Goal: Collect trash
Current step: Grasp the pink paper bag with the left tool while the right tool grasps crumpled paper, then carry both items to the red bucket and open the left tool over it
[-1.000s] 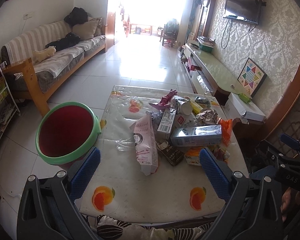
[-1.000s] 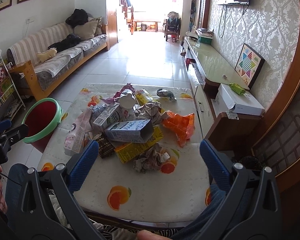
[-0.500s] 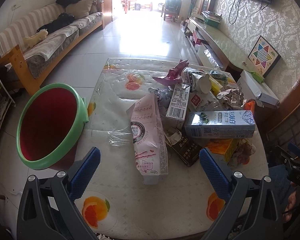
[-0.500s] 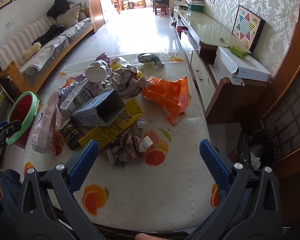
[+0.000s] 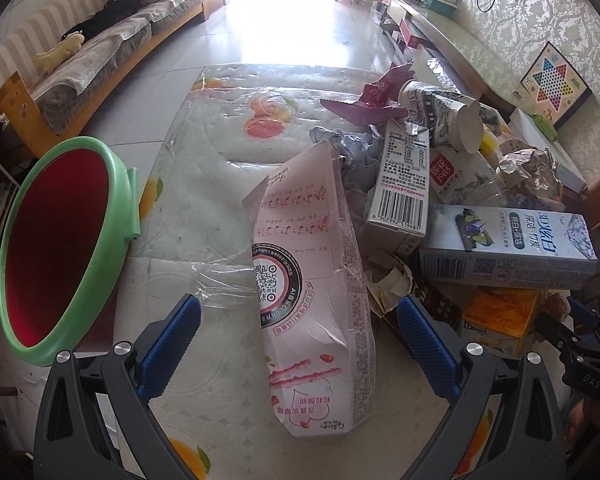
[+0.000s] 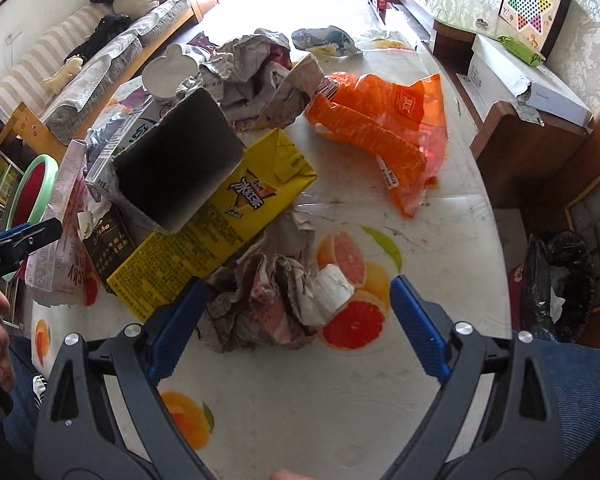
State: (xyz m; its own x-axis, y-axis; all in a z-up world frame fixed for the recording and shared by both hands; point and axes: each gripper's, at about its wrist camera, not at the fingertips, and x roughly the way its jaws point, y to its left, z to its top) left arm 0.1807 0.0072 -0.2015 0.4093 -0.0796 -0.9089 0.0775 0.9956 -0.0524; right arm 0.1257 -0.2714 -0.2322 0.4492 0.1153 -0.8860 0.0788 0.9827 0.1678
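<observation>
On the fruit-print table (image 6: pixel 420 248), our right gripper (image 6: pixel 294 318) is closing around crumpled paper (image 6: pixel 276 304), not yet pinching; our left gripper (image 5: pixel 298 336) straddles a pink carton (image 5: pixel 312 280), unclenched.

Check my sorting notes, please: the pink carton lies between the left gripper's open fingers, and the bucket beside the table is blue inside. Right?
Not quite. The bucket is red inside with a green rim, as the left wrist view shows. The pink carton does lie between the left gripper's open fingers.
</observation>
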